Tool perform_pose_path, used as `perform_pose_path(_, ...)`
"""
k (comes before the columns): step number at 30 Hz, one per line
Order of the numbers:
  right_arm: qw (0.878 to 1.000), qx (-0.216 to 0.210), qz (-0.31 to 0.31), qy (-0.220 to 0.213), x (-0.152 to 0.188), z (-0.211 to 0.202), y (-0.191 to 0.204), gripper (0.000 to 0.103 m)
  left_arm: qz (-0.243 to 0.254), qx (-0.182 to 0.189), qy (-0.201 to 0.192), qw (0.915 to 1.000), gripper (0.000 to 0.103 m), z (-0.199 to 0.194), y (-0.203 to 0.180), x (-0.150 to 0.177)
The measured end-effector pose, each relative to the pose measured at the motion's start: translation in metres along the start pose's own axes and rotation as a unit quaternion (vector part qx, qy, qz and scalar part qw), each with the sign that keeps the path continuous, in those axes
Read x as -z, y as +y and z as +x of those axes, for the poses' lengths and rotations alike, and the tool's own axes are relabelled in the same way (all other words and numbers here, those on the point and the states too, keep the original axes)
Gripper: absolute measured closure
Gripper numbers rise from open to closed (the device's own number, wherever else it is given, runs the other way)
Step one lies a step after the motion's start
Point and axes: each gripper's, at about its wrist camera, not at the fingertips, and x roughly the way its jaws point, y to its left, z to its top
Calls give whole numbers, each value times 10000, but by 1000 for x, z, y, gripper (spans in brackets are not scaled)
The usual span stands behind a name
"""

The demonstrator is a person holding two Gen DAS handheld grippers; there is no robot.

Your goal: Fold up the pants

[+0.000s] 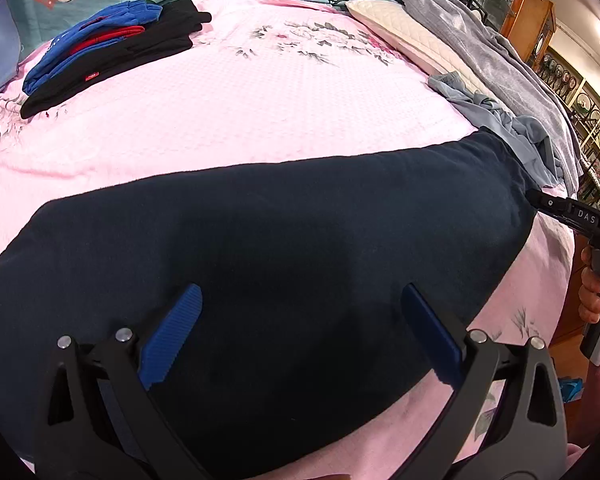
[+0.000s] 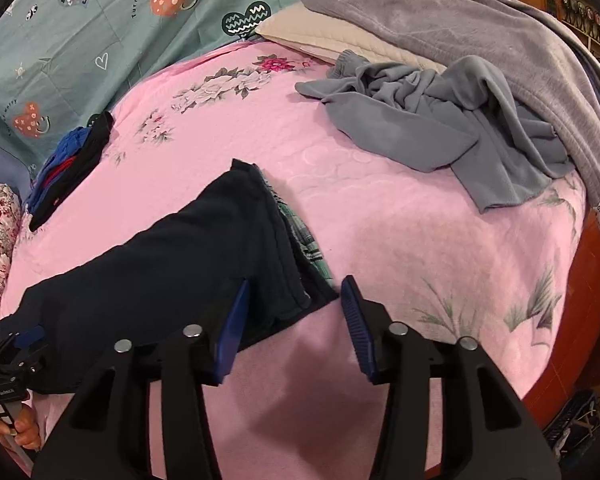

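Dark navy pants (image 1: 284, 232) lie flat across the pink bedspread (image 1: 260, 112), folded lengthwise. My left gripper (image 1: 302, 290) hovers open just above one end of them, blue pads wide apart, nothing held. In the right wrist view the pants (image 2: 172, 264) run from the lower left to the middle, and a green plaid lining (image 2: 306, 240) shows along their waist edge. My right gripper (image 2: 295, 282) is open at that waist end, its left finger over the fabric edge. The left gripper (image 2: 22, 340) shows small at the far end. The right gripper (image 1: 540, 200) reaches in at the pants' right edge.
A folded stack of blue, red and black clothes (image 1: 112, 48) lies at the far left. A crumpled grey-blue garment (image 2: 440, 120), a grey blanket (image 2: 460, 20) and a cream pillow (image 2: 332, 36) sit at the far right. The wooden bed frame (image 2: 580, 320) bounds the right side.
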Motion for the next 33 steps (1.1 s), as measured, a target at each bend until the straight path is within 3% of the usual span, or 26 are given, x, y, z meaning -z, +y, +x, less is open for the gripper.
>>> perform_pose_path(4,9997,-194,146,-22,0,2,-5,80,-6,4,-2,10000,2,0,0,0)
perform_pose_path(11,9972,-586,306,-348,-3,-15,4,86,1,-8,4,10000,2,0,0,1)
perform_pose_path(16,9874,-1090,-614,-967,-12,-50,70,86,-479,396,-217,9978,2,-17,27,-1)
perform_pose_path(20,9656,-1615,-1620,-1238,-2,-58,145,86,-891,-61,-710,9935,2,-45,68,6)
perform_pose_path(26,9310,-2100,-2898,-718,44,-28,235,86,-1477,-861,-856,9815,2,-70,123,30)
perform_pose_path(29,9137,-2280,-3351,-303,71,-12,260,86,-1696,-917,-922,9769,2,-76,139,42)
perform_pose_path(33,9004,-2060,-3829,135,98,6,277,81,-1892,-992,-775,9738,2,-71,150,52)
